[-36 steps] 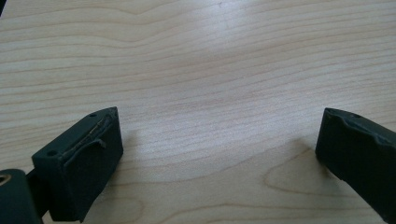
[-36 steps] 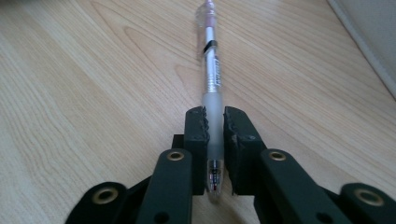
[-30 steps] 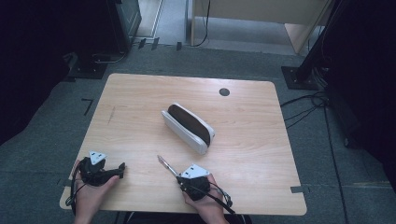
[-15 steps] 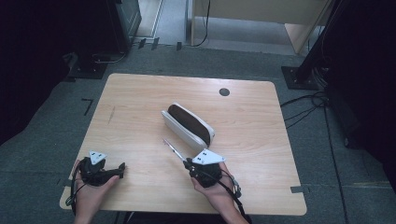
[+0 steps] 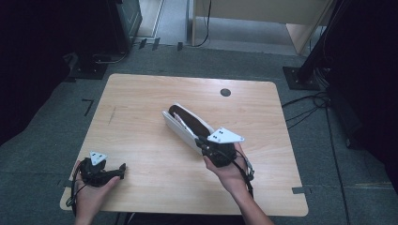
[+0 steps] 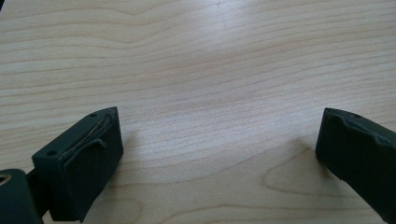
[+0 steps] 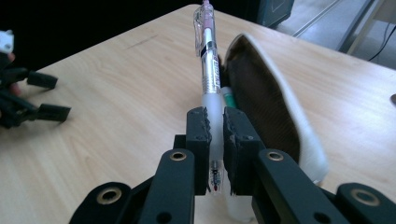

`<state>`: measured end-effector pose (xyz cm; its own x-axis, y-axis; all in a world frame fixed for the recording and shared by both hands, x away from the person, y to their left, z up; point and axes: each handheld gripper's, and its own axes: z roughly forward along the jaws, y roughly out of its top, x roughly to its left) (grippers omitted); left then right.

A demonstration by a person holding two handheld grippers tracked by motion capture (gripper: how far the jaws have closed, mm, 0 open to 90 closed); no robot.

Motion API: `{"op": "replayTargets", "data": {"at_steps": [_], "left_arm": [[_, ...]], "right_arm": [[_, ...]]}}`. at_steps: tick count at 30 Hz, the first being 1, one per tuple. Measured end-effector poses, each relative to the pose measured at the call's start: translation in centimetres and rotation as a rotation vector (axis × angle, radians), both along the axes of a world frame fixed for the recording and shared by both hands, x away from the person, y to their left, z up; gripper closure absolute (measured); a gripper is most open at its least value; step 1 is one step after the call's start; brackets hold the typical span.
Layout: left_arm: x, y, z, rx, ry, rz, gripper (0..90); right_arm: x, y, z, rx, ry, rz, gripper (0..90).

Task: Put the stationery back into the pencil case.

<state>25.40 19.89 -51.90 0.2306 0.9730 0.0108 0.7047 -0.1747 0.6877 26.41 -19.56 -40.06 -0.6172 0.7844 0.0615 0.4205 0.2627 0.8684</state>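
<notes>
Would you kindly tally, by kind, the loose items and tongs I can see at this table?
Pencil cases: 1, the white pencil case, open.
Pens: 2, the clear pen clamped in the right tongs, and a green-tipped pen beside it at the case.
Tongs: 2, counting the left tongs, open over bare wooden table.
Total: 5.

Pencil case [image 5: 187, 125] mid-table, right tool [image 5: 202, 140] with pen [image 7: 208, 70] at its near end, left tool [image 5: 123, 169] near front-left corner.

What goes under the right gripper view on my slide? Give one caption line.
Right gripper clamps a clear pen beside an open white pencil case on the wooden table.
</notes>
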Motion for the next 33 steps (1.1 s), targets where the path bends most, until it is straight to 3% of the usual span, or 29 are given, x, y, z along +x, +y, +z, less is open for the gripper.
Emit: {"op": "replayTargets", "data": {"at_steps": [6, 14, 33], "left_arm": [[0.0, 0.0, 0.0, 0.002, 0.000, -0.001, 0.7], [0.0, 0.0, 0.0, 0.002, -0.001, -0.003, 0.7], [0.0, 0.0, 0.0, 0.001, -0.001, -0.006, 0.7]], "right_arm": [[2.4, -0.1, 0.8, -0.027, 0.002, -0.009, 81.4], [5.4, 0.2, -0.3, -0.064, 0.048, -0.016, 81.2], [7.1, 0.7, -1.0, -0.053, 0.077, -0.015, 80.9]]}}
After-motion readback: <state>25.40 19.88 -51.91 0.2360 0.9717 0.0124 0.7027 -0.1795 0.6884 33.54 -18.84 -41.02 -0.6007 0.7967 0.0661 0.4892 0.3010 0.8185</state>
